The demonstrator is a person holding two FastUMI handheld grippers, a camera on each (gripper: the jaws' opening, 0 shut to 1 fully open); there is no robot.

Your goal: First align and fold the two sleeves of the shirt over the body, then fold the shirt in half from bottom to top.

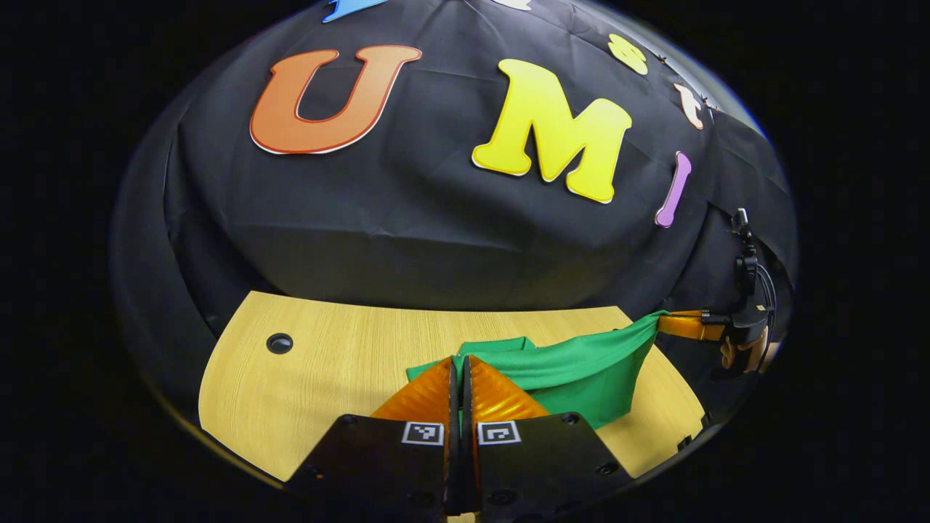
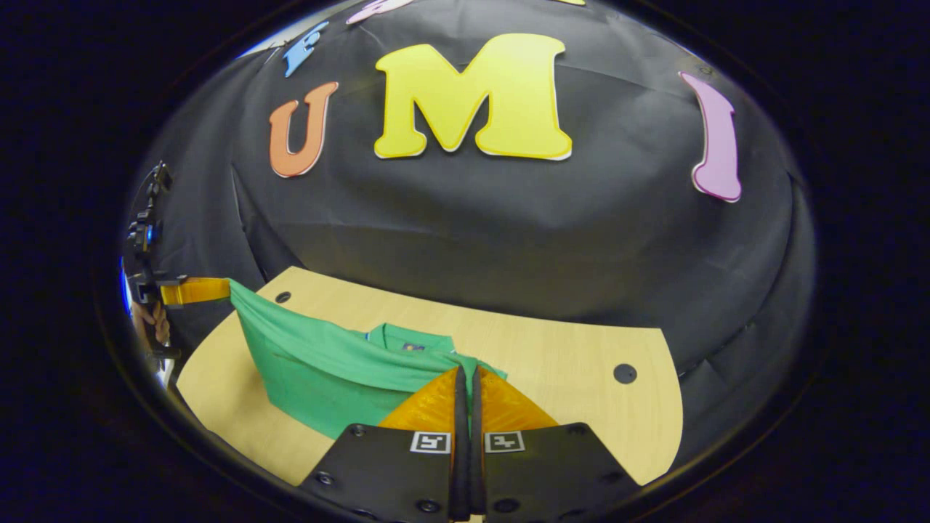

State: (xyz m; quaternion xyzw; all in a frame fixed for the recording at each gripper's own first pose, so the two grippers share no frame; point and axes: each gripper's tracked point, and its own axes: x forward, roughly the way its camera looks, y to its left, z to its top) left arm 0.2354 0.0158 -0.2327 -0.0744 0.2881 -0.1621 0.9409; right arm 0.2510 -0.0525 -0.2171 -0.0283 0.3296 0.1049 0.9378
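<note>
Left gripper view: the left gripper (image 1: 459, 367) sits at bottom centre, its jaws drawn together on an edge of the green shirt (image 1: 581, 370). The cloth runs from there to the right of the frame, where the right gripper (image 1: 665, 322) holds another edge lifted above the pale wooden worktop (image 1: 320, 356); a hand (image 1: 745, 352) grips that tool at the far right. The stretch of shirt between the two grippers hangs in a shallow sag, and below it the rest of the garment lies on the worktop in the lower right.

Right gripper view: the left gripper (image 2: 227, 289) appears at middle left, pinching the shirt (image 2: 320, 370) with a hand (image 2: 152, 323) behind it. The fabric slopes down across the lower left toward bottom centre, where the right gripper (image 2: 466, 374) is clamped on the edge, jaws pressed together with cloth between them. A collar (image 2: 407, 338) shows behind the raised edge, lying on the worktop (image 2: 567, 363), whose right part is bare wood.

Judging by this, the sleeves look already folded in, though the raised cloth hides them, and the step in hand is the bottom-to-top fold: both grippers hold what is probably the hem, lifted. The next move calls for carrying both corners evenly toward the collar, keeping the edge taut and level, then lowering it squarely before the jaws release.
</note>
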